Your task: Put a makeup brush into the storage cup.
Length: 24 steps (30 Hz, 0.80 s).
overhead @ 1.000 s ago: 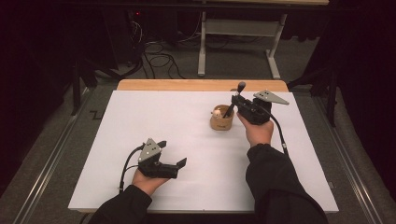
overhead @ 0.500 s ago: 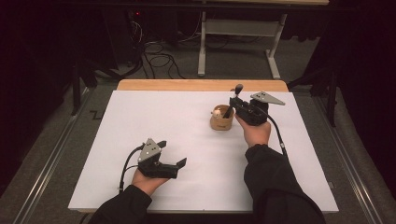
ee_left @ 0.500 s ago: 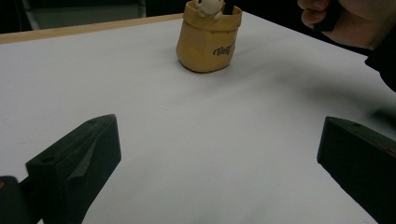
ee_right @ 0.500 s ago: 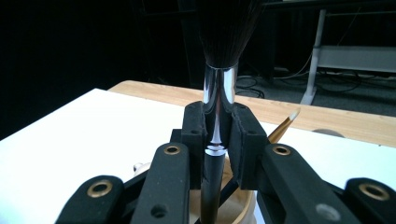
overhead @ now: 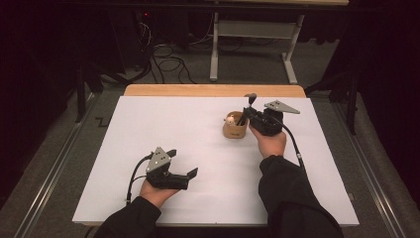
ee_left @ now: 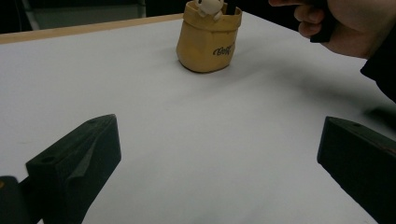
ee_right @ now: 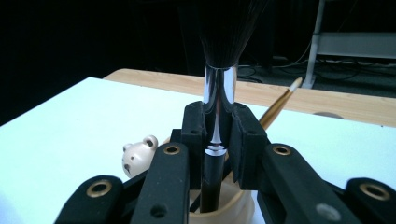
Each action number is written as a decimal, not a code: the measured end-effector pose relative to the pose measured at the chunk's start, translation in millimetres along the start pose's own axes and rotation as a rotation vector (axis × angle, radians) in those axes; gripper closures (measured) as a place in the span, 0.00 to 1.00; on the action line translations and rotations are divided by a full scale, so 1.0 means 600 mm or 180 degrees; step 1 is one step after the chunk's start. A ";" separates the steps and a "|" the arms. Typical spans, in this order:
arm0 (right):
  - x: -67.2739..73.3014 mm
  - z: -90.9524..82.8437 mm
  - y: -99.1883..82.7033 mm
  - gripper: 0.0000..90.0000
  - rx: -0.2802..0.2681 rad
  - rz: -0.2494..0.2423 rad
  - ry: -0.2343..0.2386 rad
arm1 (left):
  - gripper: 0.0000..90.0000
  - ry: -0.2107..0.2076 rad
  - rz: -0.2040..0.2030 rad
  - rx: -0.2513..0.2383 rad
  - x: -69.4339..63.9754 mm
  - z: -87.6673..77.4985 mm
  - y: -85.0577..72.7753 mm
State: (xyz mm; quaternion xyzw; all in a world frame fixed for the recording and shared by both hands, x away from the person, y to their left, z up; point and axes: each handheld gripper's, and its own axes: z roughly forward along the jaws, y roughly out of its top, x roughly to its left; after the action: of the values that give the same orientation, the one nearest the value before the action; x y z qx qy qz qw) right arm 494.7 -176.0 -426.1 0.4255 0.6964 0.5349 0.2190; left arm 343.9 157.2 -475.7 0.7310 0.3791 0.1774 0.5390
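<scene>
A tan sack-shaped holder (overhead: 234,130) stands on the white mat, right of centre, with a small bear figure (ee_right: 137,154) on its rim. My right gripper (overhead: 246,116) is right beside and just above it, shut on a black-bristled brush (ee_right: 219,93) at the chrome ferrule. The brush stands upright with its dark handle down inside the holder (ee_right: 224,205). A thin wooden-handled brush (ee_right: 280,105) leans out of the holder behind the jaws. My left gripper (overhead: 184,173) rests open near the front left of the mat, nothing between its jaws, and faces the holder (ee_left: 208,44).
The white mat (overhead: 163,124) covers most of the table, and a strip of bare wood (overhead: 198,90) shows along the far edge. Beyond it stand a metal table frame (overhead: 247,44) and loose cables (overhead: 166,54) on the dark floor.
My right gripper has eased slightly down and left with the brush, toward the holder. The left gripper has stayed where it was.
</scene>
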 end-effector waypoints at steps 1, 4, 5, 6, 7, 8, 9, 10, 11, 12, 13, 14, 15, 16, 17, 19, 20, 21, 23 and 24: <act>-0.001 0.001 -0.001 0.88 0.0006 -0.0005 0.0003 | 0.00 0.0000 0.0001 0.0001 0.000 0.000 0.000; -0.001 0.005 -0.003 0.87 0.0032 0.0011 -0.0002 | 0.00 -0.0001 -0.0001 0.0000 0.000 0.000 0.000; -0.001 0.007 -0.003 0.87 0.0037 0.0006 -0.0002 | 0.00 -0.0001 0.0001 0.0002 0.000 0.000 0.000; -0.001 0.008 -0.004 0.87 0.0040 0.0003 -0.0006 | 0.00 -0.0001 0.0000 0.0003 0.000 0.000 0.000; -0.002 0.009 -0.004 0.86 0.0048 -0.0009 -0.0029 | 0.00 0.0000 0.0001 0.0003 0.000 0.000 0.000; -0.002 0.009 -0.005 0.77 0.0038 0.0002 -0.0053 | 0.00 -0.0001 0.0003 0.0001 0.000 0.000 0.000; -0.002 0.009 -0.005 0.77 0.0038 0.0002 -0.0053 | 0.00 -0.0001 0.0003 0.0001 0.000 0.000 0.000; -0.003 0.008 -0.004 0.70 0.0033 0.0042 -0.0059 | 0.00 -0.0001 0.0003 0.0001 0.000 0.000 0.000; -0.004 0.007 -0.004 0.64 0.0036 0.0086 -0.0062 | 0.00 -0.0002 0.0004 0.0003 0.000 0.000 0.000; -0.005 0.006 -0.004 0.60 0.0037 0.0095 -0.0047 | 0.00 -0.0001 0.0004 0.0004 0.001 0.000 0.000; -0.004 0.005 -0.003 0.57 0.0051 0.0104 -0.0058 | 0.00 0.0000 0.0004 0.0004 0.000 0.000 0.000; -0.004 0.004 -0.003 0.54 0.0072 0.0099 -0.0072 | 0.00 -0.0001 0.0005 0.0003 0.000 0.000 0.000; -0.004 0.003 -0.003 0.52 0.0078 0.0100 -0.0082 | 0.00 -0.0007 0.0004 0.0001 0.000 0.000 0.000; -0.005 0.002 -0.003 0.50 0.0085 0.0110 -0.0096 | 0.00 -0.0005 0.0008 0.0002 -0.001 0.000 0.000; -0.006 0.001 -0.003 0.48 0.0098 0.0127 -0.0083 | 0.00 -0.0007 0.0018 0.0010 -0.001 0.000 0.000; -0.009 0.000 -0.003 0.46 0.0118 0.0143 -0.0099 | 0.00 -0.0008 0.0031 0.0014 -0.001 0.000 0.000; -0.009 0.000 -0.003 0.45 0.0126 0.0143 -0.0106 | 0.00 -0.0008 0.0032 0.0014 -0.001 0.000 0.000; -0.010 -0.001 -0.003 0.44 0.0133 0.0140 -0.0106 | 0.00 -0.0009 0.0033 0.0015 -0.001 0.000 0.000; -0.011 -0.001 -0.002 0.43 0.0138 0.0140 -0.0110 | 0.00 -0.0008 0.0034 0.0016 0.000 0.000 0.000; -0.012 -0.002 -0.002 0.43 0.0138 0.0141 -0.0117 | 0.00 -0.0006 0.0032 0.0016 0.000 0.000 0.000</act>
State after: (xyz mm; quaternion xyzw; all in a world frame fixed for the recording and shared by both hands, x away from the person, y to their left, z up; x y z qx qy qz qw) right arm 497.1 -182.4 -427.9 0.4553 0.6940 0.5164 0.2106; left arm 343.9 156.9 -475.8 0.7343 0.3754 0.1784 0.5367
